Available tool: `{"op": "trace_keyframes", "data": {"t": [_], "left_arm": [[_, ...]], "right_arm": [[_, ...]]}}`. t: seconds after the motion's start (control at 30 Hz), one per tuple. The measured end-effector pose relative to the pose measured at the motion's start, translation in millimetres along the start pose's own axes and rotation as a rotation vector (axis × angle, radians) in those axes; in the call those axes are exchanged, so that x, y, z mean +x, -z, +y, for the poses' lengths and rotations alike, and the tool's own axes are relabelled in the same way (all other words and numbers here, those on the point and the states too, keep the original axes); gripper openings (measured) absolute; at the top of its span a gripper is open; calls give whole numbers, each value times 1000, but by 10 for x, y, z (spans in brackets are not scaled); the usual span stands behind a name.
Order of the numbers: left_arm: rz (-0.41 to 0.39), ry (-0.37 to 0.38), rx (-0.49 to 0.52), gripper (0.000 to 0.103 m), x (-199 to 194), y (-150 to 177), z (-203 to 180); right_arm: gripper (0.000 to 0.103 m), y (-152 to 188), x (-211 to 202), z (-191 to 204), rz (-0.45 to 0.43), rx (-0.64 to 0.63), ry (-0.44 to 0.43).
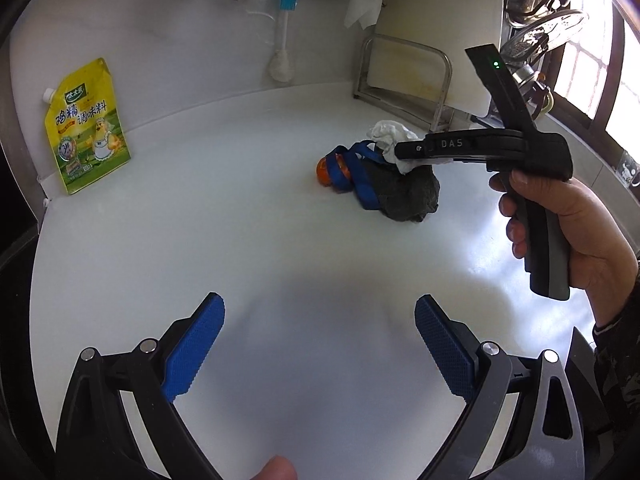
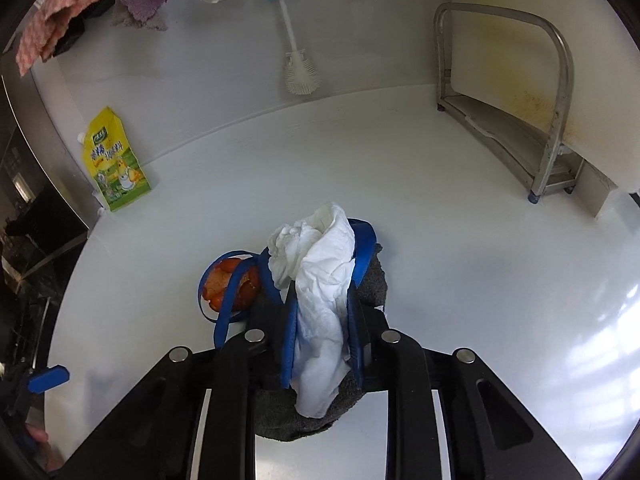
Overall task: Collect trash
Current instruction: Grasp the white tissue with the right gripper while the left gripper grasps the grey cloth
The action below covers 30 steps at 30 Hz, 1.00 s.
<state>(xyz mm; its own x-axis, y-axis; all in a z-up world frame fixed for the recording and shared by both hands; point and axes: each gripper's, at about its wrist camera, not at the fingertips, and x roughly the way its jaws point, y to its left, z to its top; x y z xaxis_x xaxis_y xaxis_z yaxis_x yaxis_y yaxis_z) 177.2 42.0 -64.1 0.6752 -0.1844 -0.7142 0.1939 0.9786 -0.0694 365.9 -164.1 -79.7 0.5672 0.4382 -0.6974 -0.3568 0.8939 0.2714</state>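
Note:
A crumpled white tissue [image 2: 324,304] sits between the blue pads of my right gripper [image 2: 320,248], which is shut on it. From the left wrist view the same gripper [image 1: 400,152] shows side-on, with the tissue [image 1: 390,130] bunched at its tip. Under the tissue lies a dark grey cloth [image 1: 404,196] on the white counter [image 1: 240,240]. A blue strap [image 2: 224,312] loops round an orange round thing [image 2: 230,284] just left of the cloth. My left gripper [image 1: 320,300] hangs open over bare counter, well short of the pile, with nothing between its fingers.
A yellow seasoning pouch [image 1: 88,128] leans on the left wall. A metal rack [image 2: 552,120] with a white board stands at the back right. A bottle brush [image 2: 298,72], a ladle and cloths hang on the back wall. A person's hand [image 1: 568,224] grips the right handle.

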Motion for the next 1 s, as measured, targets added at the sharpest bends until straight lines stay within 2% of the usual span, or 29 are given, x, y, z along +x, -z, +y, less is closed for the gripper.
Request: {"op": "trace_keyframes", "data": {"t": [0.2,0.37,0.47,0.7,0.83,1.0], "left_arm": [[-7,31,17,94,17,-23,-239],[-7,46,23,94,39,-27,-399],[4,51,40,94,88,-34,-520],[0,87,78,94,281,-227,-965],[7,71,98,94,551,-386,-1177],[15,-6,109,93,899,-606,-1330]], "right_arm": [[14,166,-395,-193,-42,99,-156],[9,384,-700,-157,-51,59,-125],[6,488,-857,-181,-67,35,-73],[6,758,-1344,-375,-153,68,-52],[6,979,-1568,-523,-178,102,-41],[6,1280,-1833,-606,-198,127,-53]]}}
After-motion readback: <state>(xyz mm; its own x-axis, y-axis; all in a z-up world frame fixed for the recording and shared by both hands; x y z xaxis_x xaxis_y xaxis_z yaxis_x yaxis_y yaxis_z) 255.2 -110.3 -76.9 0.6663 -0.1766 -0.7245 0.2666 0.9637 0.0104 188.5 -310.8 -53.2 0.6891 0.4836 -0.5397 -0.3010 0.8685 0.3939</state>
